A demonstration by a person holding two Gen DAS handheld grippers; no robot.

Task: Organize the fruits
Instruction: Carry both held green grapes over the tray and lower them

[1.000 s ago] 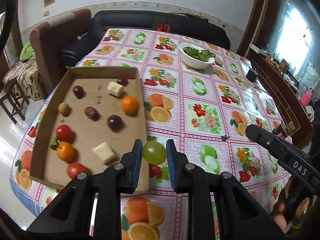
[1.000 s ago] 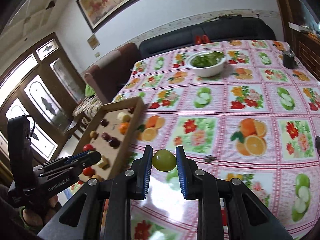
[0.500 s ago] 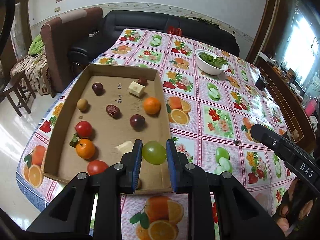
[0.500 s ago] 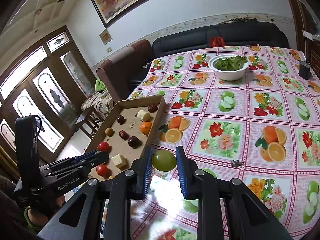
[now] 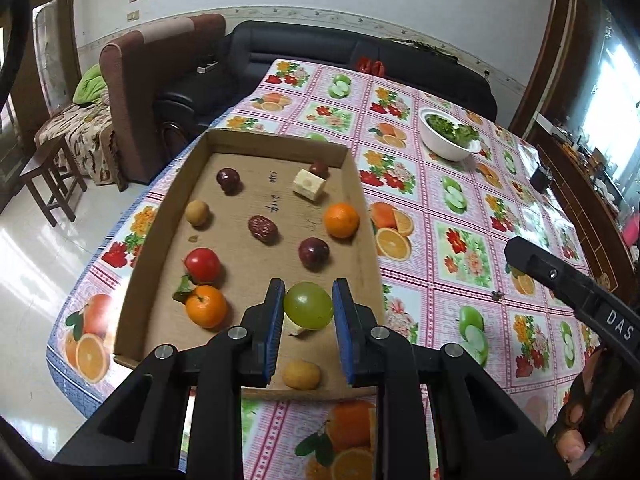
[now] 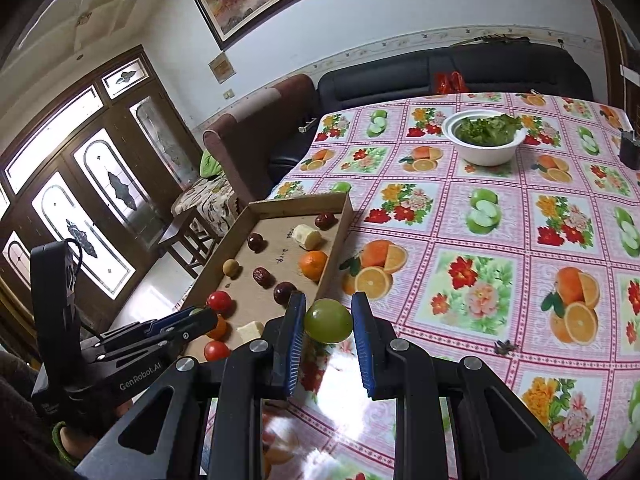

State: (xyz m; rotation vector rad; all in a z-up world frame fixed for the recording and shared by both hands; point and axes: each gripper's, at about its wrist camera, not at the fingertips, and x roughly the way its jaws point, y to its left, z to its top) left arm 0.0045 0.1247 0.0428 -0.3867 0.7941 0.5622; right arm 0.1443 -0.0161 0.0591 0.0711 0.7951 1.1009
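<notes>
Green grape (image 5: 308,311) pinched in left hand-held gripper (image 5: 307,312) above cardboard tray (image 5: 172,204), second grape (image 6: 328,320) clamped in right hand-held gripper (image 6: 328,322)

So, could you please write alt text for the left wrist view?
The left hand-held gripper is shut on a green grape above a cardboard tray holding oranges, tomatoes and dark red fruits, on a table with a fruit-print tablecloth. A white bowl of greens sits farther back.

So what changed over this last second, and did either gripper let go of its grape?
Neither. The left gripper carried its green grape from beside the cardboard tray to over it. The right gripper, shut on a green grape, neared the tray. Fruit inside stayed put.
</notes>
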